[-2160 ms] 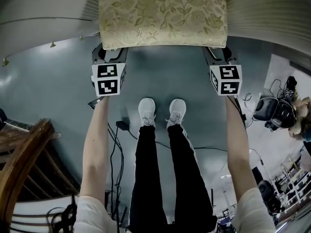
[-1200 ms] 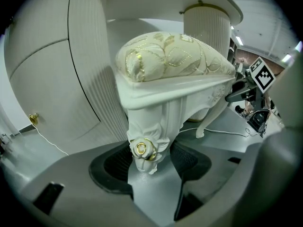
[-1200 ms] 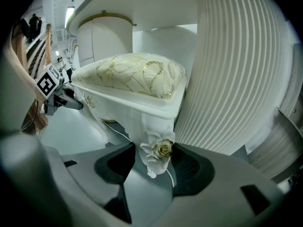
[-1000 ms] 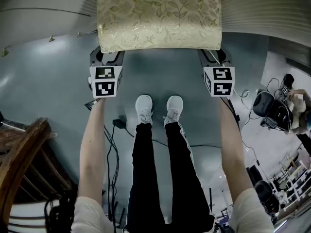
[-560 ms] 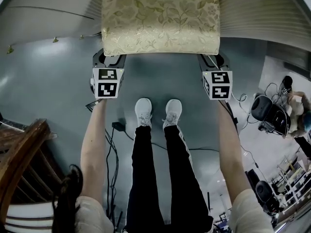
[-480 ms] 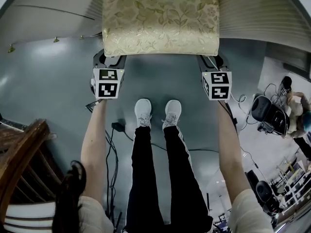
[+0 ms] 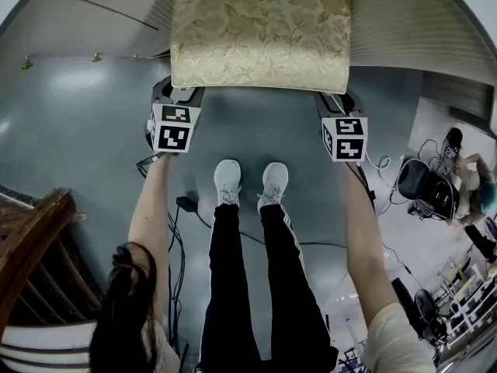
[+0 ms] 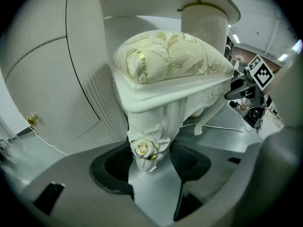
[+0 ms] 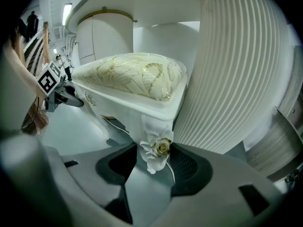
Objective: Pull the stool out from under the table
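The left gripper [image 8: 150,161] pinches the stool [image 7: 260,33]'s near left leg [image 8: 147,126] between its jaws. The right gripper [image 9: 152,163]'s jaws, just closing, clamp the near right leg [image 9: 154,131]. Beyond them, the cushion [image 9: 137,77] sits partly under the white table [image 9: 236,70].

The stool [image 8: 165,94] has a soft cloth cushion [image 7: 260,29] with shiny gold leaves, and its white legs [image 8: 156,122] look smooth and glossy. The grey floor [image 7: 85,123] under the stool is smooth and shines a little. Left of the stool, the chair [image 7: 35,243] is brown wood.
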A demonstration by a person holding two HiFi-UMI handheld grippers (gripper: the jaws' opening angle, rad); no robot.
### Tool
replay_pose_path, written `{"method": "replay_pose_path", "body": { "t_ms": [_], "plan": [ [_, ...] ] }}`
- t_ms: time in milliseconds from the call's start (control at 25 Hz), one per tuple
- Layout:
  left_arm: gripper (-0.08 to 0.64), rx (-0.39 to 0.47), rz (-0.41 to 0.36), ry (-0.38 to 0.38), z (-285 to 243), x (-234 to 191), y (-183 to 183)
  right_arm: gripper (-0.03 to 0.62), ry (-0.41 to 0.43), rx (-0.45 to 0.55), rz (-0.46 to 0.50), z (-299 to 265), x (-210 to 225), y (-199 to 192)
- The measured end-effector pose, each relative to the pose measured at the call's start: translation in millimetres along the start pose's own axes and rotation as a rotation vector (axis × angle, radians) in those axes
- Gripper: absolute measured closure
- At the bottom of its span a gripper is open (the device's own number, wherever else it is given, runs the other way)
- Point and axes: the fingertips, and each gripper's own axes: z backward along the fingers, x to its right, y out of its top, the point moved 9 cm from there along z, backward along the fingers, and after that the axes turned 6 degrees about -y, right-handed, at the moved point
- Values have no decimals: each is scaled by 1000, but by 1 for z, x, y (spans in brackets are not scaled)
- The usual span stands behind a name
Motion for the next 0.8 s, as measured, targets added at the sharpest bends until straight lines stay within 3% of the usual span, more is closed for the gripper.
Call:
{"method": "replay_pose_path", "body": {
  "t_ms": [480, 800],
  "plan": [
    [299, 1, -14, -12, 1, -2, 0, 365, -14, -5, 1, 3, -1, 1],
    [301, -63, -7, -25, 5, -1, 1, 365, 28, -45, 6, 2, 0, 1]
  ]
}}
